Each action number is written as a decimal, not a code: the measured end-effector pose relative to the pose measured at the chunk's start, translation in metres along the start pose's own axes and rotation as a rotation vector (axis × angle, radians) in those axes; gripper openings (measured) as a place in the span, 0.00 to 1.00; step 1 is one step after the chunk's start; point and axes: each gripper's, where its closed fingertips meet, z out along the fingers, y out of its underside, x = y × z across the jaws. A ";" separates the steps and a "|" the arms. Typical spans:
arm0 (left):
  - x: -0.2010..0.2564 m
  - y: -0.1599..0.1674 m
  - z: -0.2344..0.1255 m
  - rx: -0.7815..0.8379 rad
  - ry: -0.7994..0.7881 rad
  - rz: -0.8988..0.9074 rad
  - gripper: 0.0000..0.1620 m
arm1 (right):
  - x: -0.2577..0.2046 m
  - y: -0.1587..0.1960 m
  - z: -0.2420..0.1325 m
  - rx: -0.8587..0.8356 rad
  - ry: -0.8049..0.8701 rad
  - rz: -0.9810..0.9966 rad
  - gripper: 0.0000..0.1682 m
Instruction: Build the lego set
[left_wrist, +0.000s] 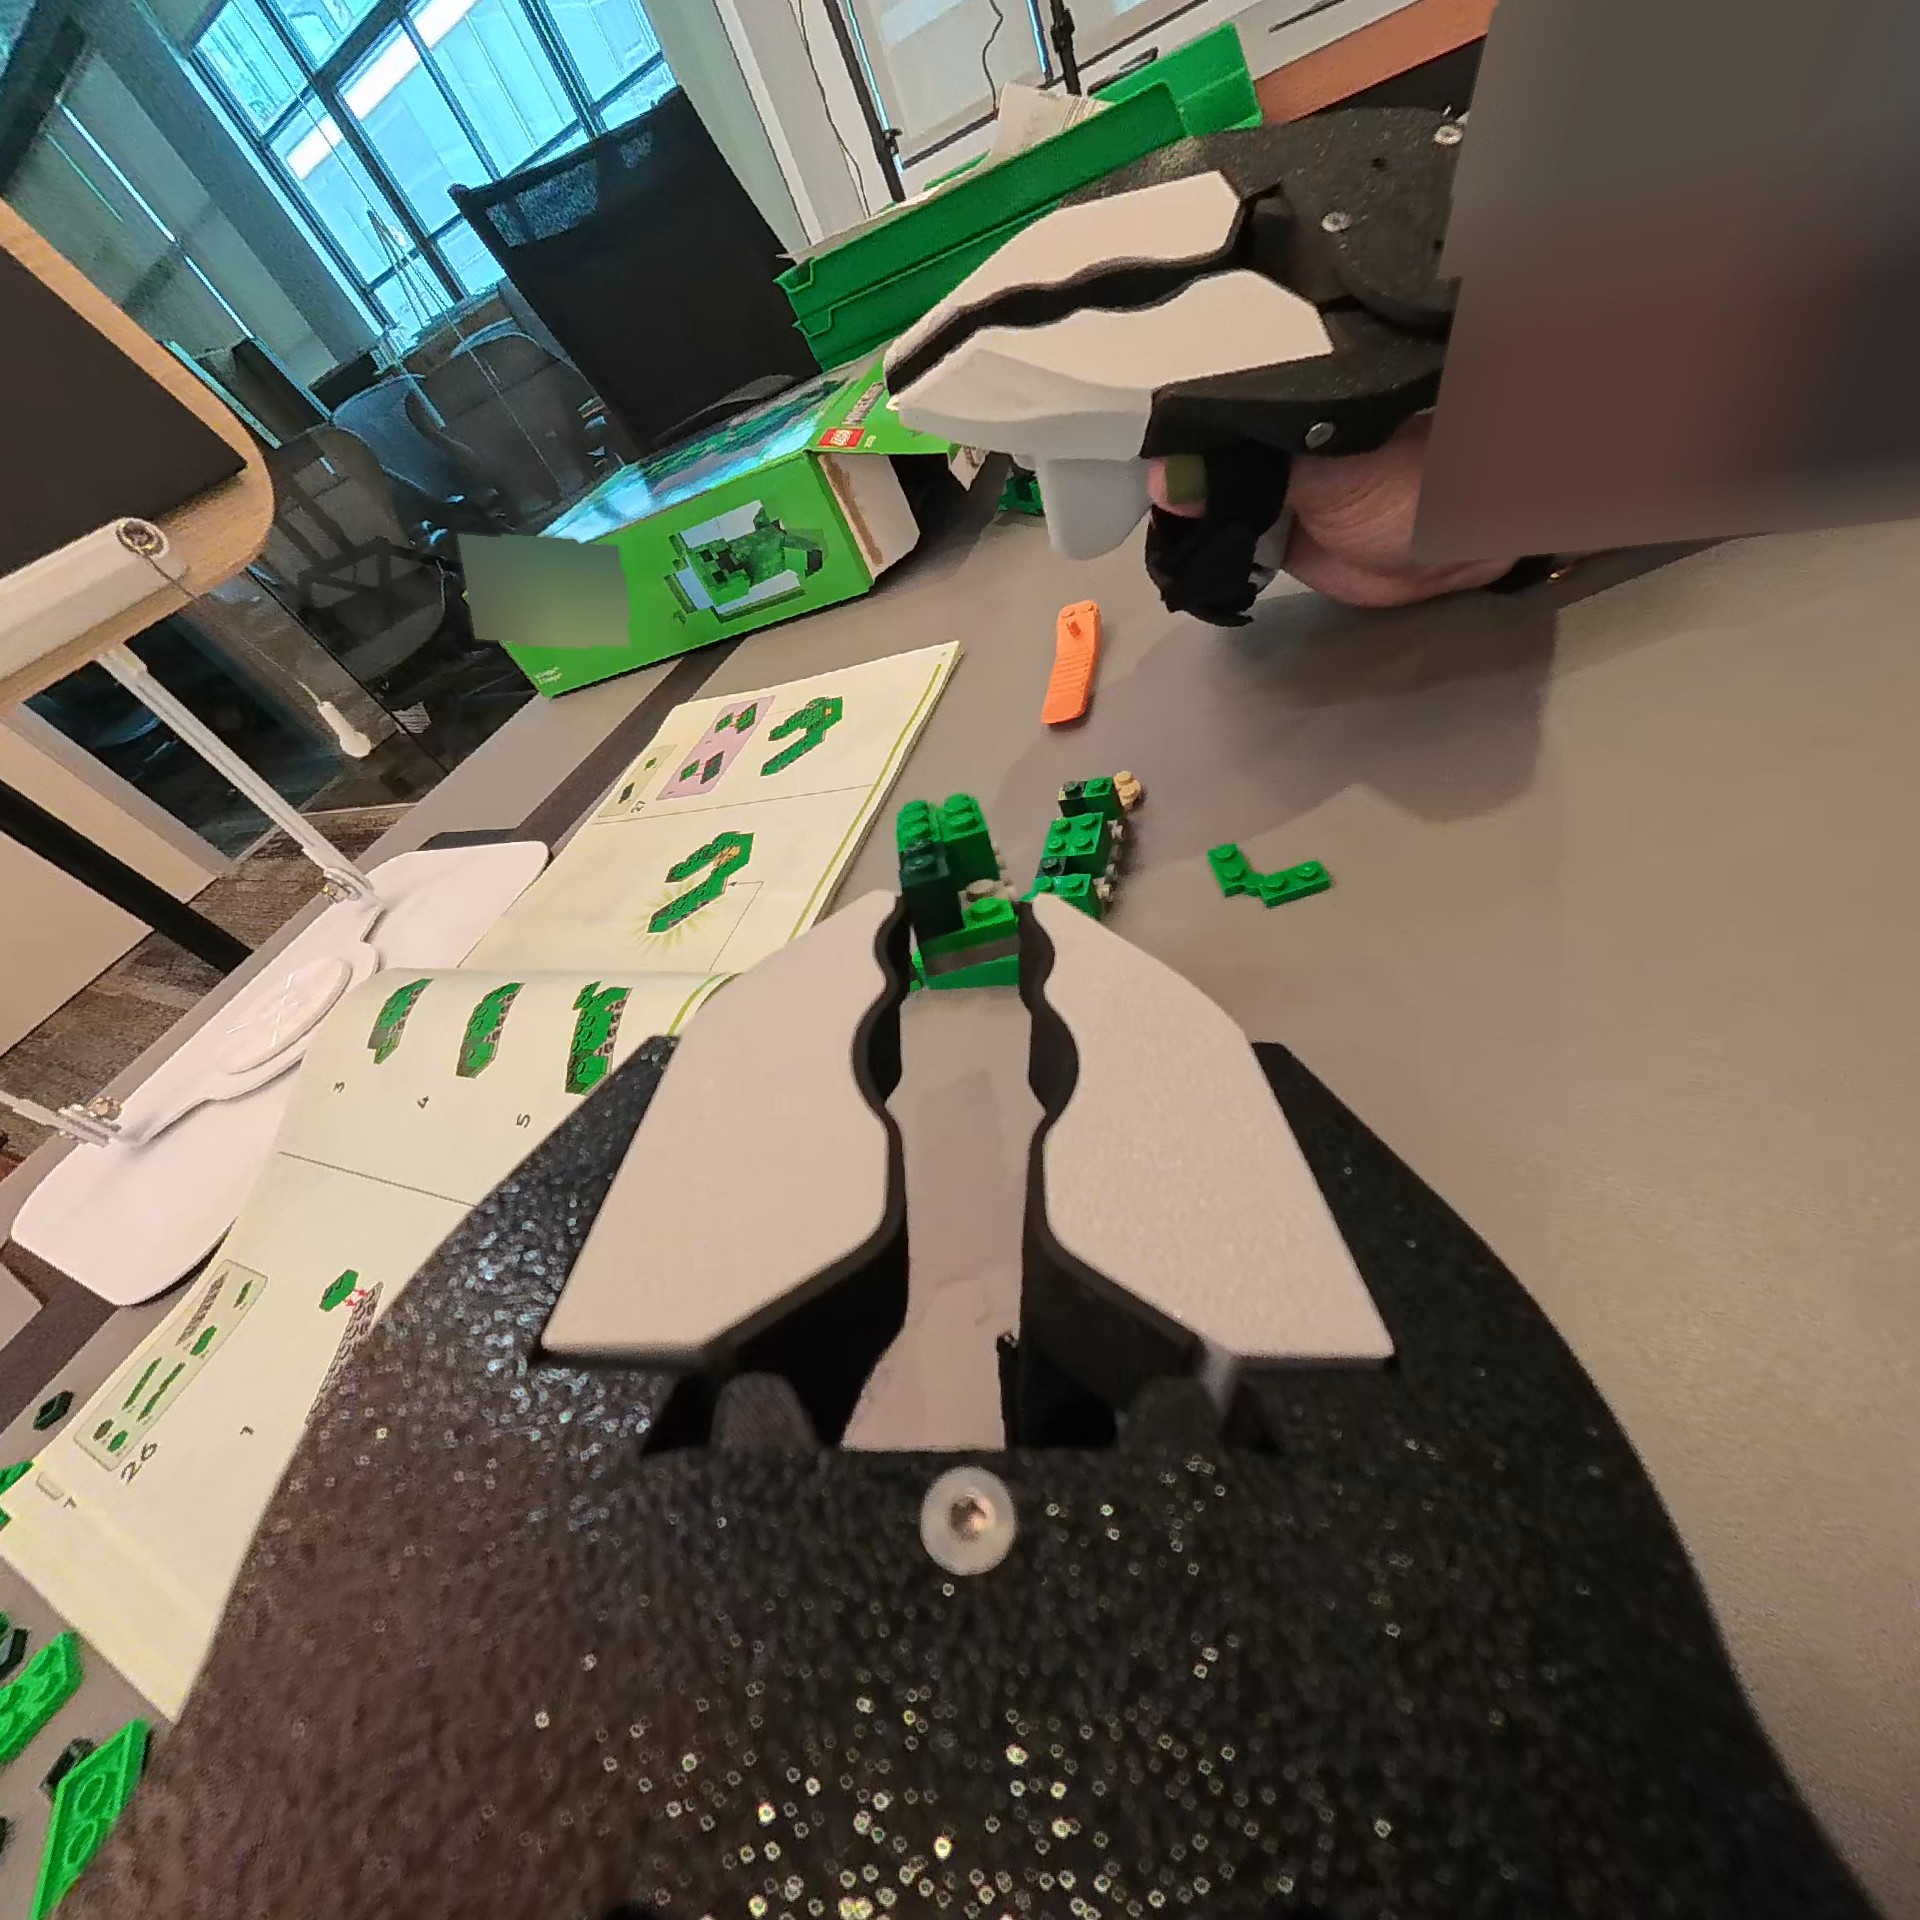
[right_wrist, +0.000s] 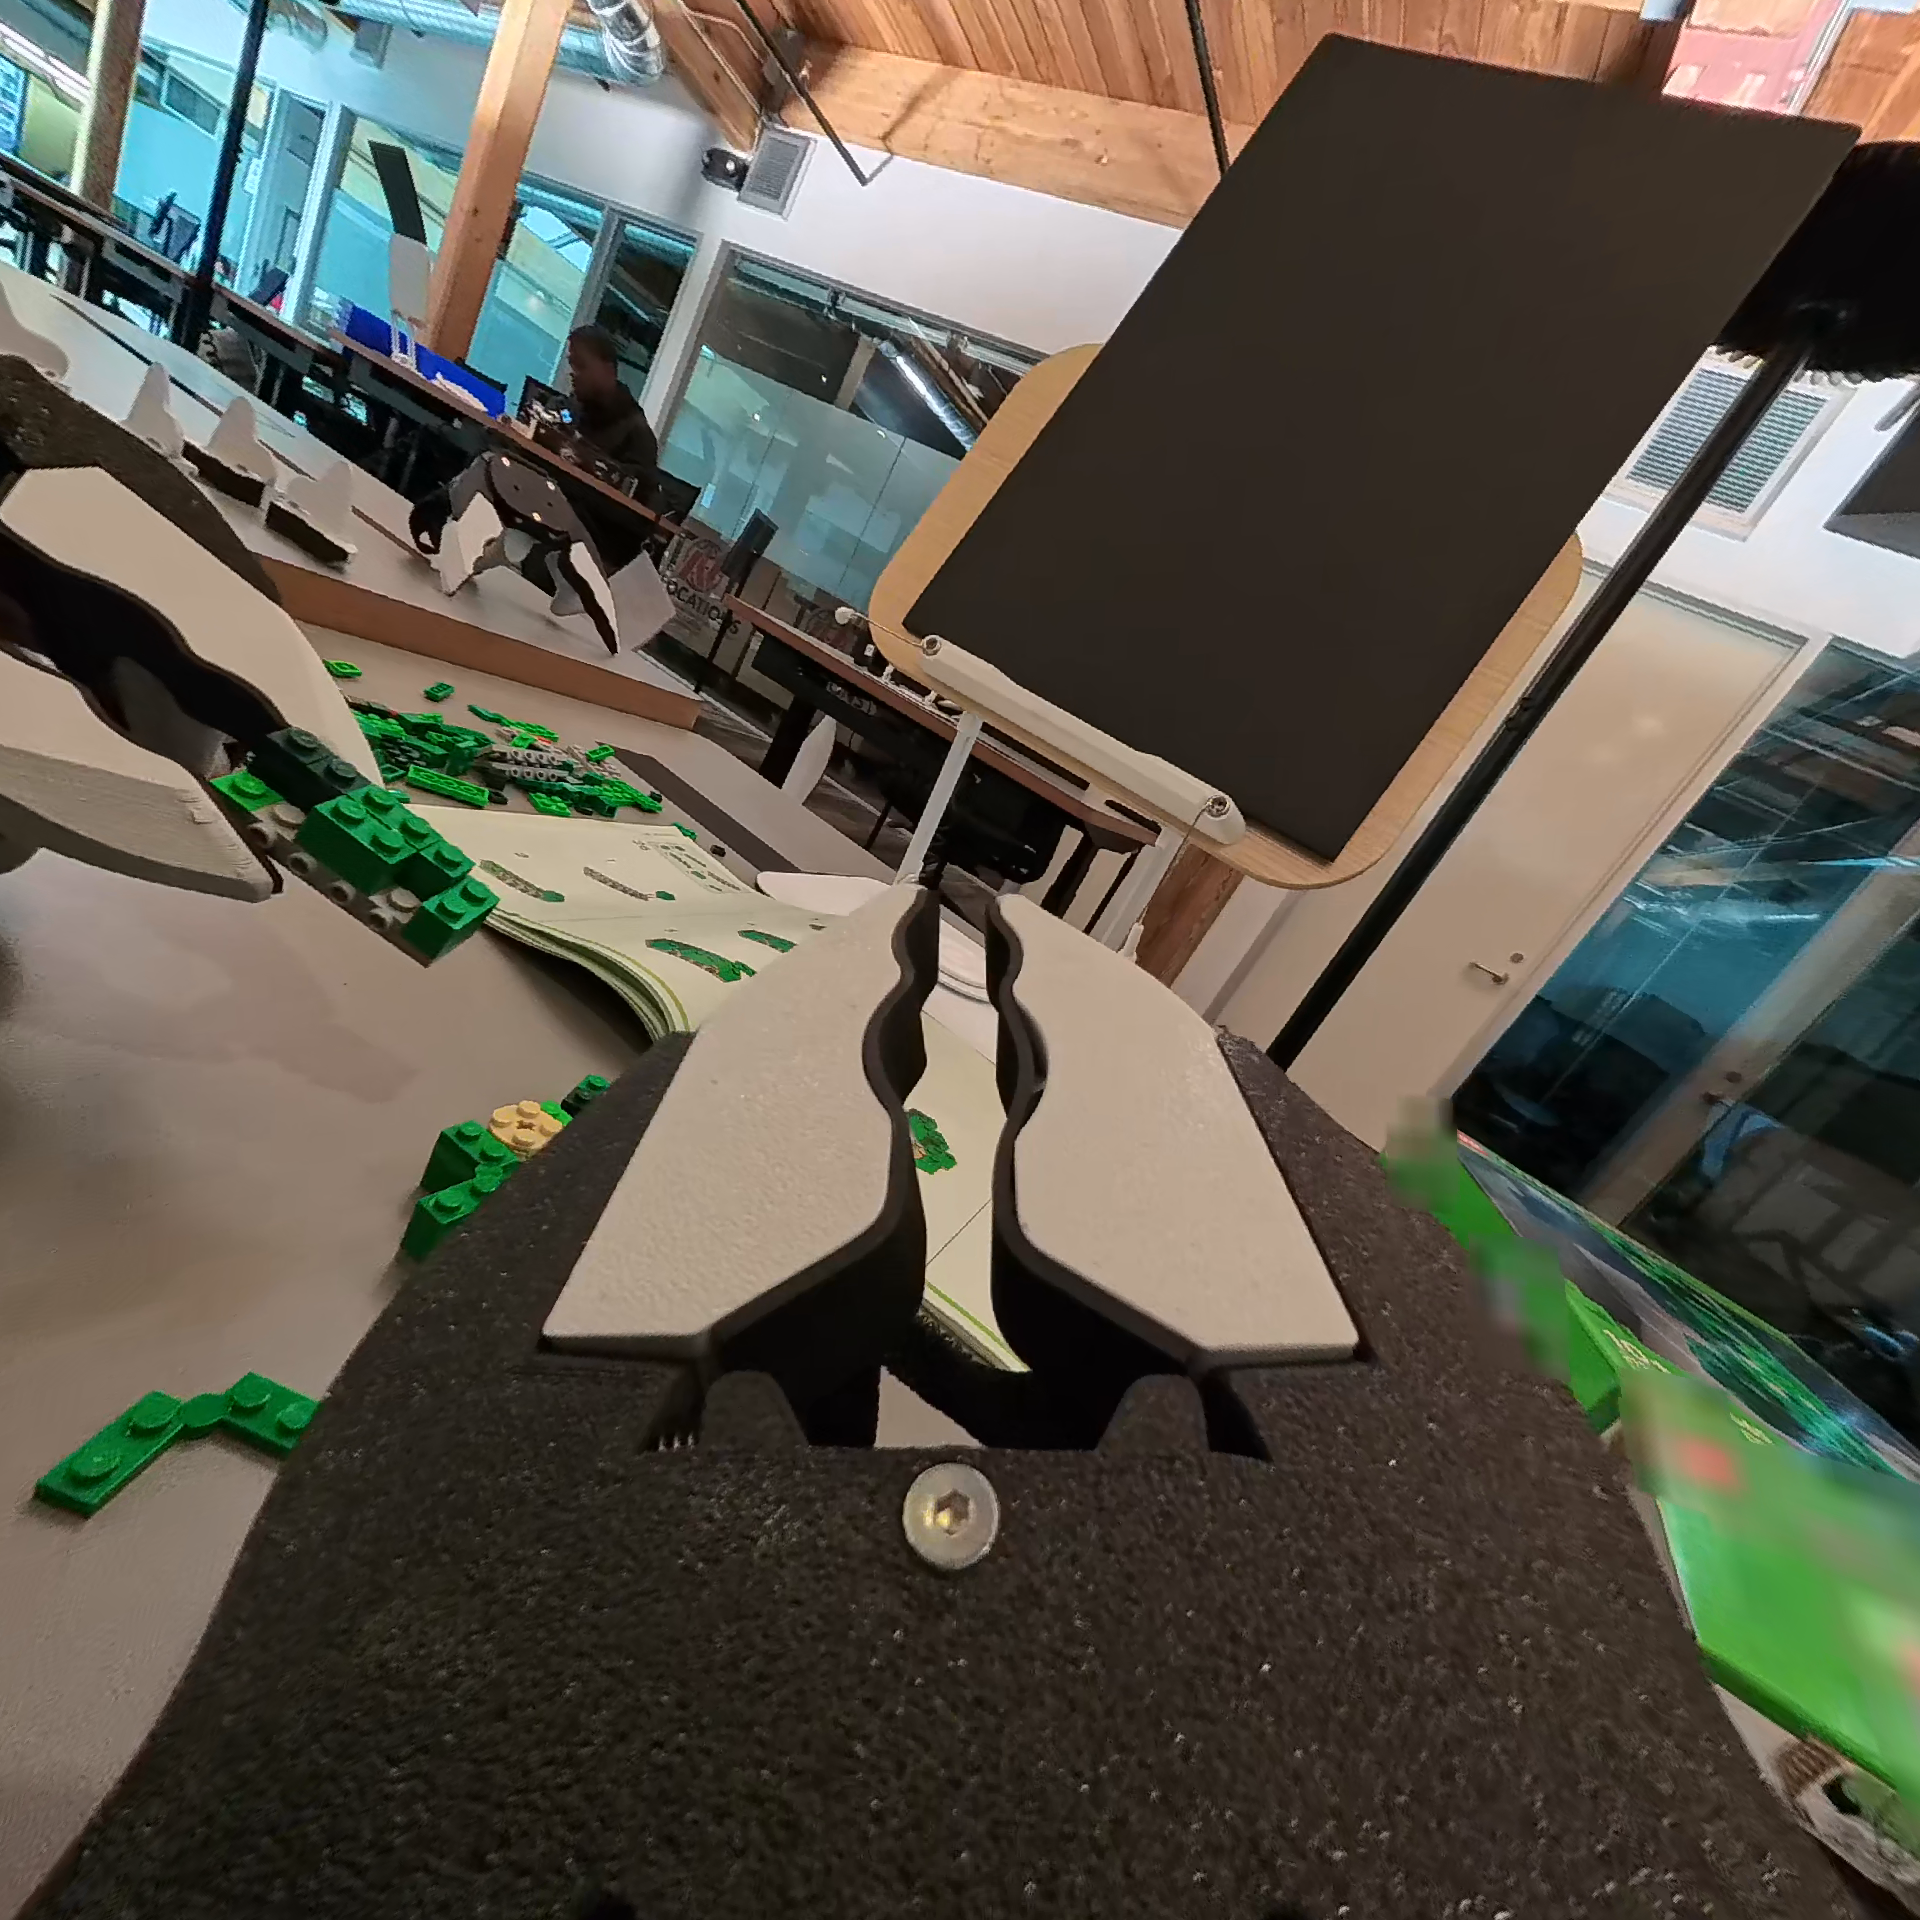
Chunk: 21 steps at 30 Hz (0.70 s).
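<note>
Bare table (left_wrist: 1558, 1039) right; booklet (left_wrist: 790, 790), box (left_wrist: 727, 540) prob. block left.

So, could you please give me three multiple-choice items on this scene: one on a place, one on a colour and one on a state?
1. Where does the orange tool lie?
A. on the booklet
B. on the bare table beside the booklet
C. inside the box

2. What colour is the flat stepped plate lying alone on the table?
A. green
B. orange
C. blue

3. What is the left gripper doing?
A. open and empty
B. shut on the brick assembly
C. lying on the table

Answers: 1 B, the orange tool rests on the table next to the booklet. 2 A, the plate is green. 3 B, the left gripper clamps the brick assembly.
</note>
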 end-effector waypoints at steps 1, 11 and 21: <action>0.000 0.000 0.000 -0.001 0.001 0.000 0.12 | -0.001 0.000 0.000 0.001 -0.004 0.000 0.04; 0.000 0.001 0.000 -0.006 -0.005 0.014 0.12 | -0.007 -0.003 0.000 0.016 -0.038 -0.005 0.04; 0.000 0.001 0.000 -0.004 -0.008 0.017 0.12 | -0.009 -0.001 0.001 0.008 -0.051 -0.005 0.02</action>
